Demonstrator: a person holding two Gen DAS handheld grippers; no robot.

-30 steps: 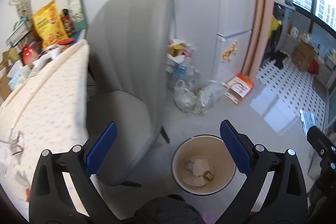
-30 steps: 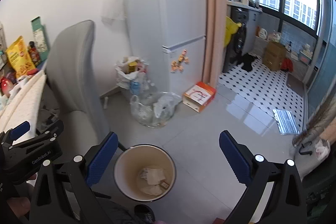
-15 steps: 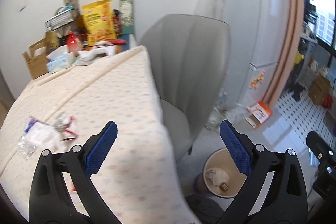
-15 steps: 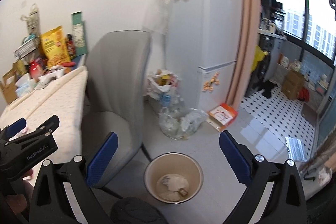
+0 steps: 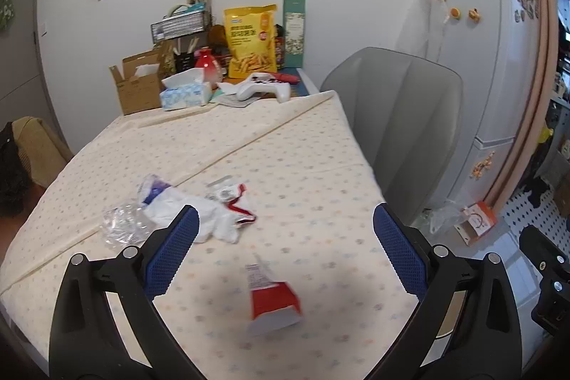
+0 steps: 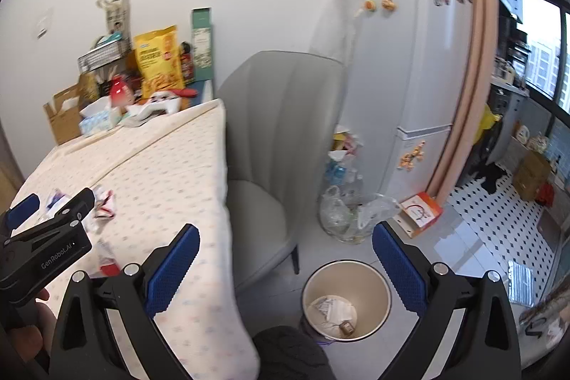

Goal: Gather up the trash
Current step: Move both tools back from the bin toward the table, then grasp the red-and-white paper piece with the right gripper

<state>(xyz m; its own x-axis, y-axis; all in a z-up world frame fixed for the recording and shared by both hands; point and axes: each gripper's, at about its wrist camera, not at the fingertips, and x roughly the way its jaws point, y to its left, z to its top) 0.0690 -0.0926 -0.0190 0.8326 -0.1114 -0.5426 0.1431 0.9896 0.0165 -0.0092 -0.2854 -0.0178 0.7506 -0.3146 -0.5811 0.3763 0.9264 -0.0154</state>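
Left claw [image 5: 285, 250] spread wide, nothing between its two blue pads, hanging over the worktop [image 5: 302, 145] with the dotted cream cloth. Loose trash on the cloth, left to right: one crumpled clear plastic wrapper [image 5: 123, 226]; one white crumpled bag with purple print [image 5: 185, 207], touching the wrapper; one small wrapper with red trim [image 5: 233, 198], just beside the bag; one red-and-white packet [image 5: 272, 301] lying apart, nearest the camera and blurred, between the pads. Count: four pieces. Far end of worktop crowded: one open cardboard box [image 5: 137, 88], one tissue box [image 5: 185, 93], one white game controller [image 5: 263, 88], one yellow snack bag [image 5: 251, 41]. One grey chair [image 5: 406, 127] right of the worktop. Right claw [image 6: 285, 255] also spread wide and empty, held off the worktop edge above the floor. One round bin [image 6: 347, 300] on the floor below it, a few scraps of paper inside. One clear bag of bottles [image 6: 351, 212] behind the bin, one white fridge [image 6: 409, 59] beyond
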